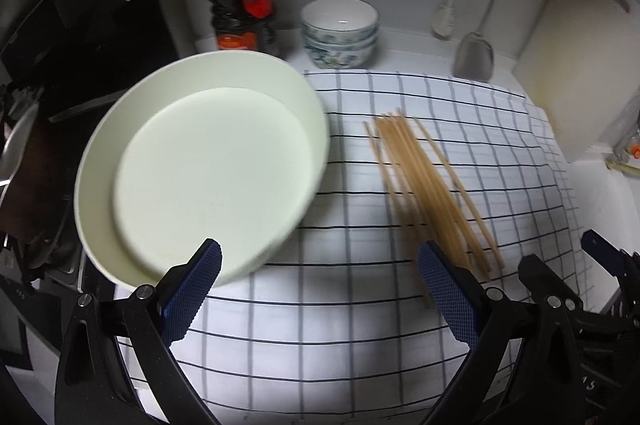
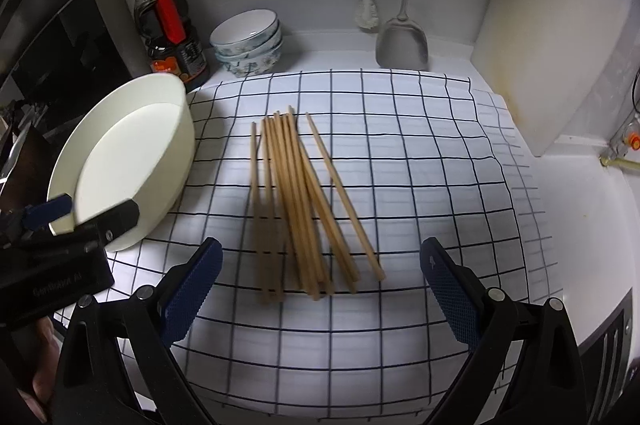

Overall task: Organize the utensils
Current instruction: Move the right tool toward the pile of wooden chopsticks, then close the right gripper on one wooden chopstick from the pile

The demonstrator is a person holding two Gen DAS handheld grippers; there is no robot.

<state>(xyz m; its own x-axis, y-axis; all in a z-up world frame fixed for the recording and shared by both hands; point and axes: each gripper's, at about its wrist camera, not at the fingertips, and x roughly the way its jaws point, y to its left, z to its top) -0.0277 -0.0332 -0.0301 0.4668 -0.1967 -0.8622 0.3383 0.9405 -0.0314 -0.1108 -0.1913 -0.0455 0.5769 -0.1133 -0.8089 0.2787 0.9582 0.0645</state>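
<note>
Wooden chopsticks (image 2: 304,201) lie in a loose bundle near the middle of the checked cloth (image 2: 420,153) that covers the bench, their far tips fanned toward the back wall, one stick a little apart on the right. At the cloth's left edge sits a cream round bowl (image 1: 200,181), tilted in both views. The left gripper (image 1: 320,285) has its jaws spread wide and holds nothing; its left finger sits at the bowl's near rim, though contact is hard to judge. The right gripper (image 2: 320,281) is likewise spread apart and empty, hovering over the near ends of the chopsticks. At the back edge stand a dark sauce bottle (image 2: 170,29), stacked patterned bowls (image 2: 248,41) and a metal spatula (image 2: 402,41) hanging against the wall.
</note>
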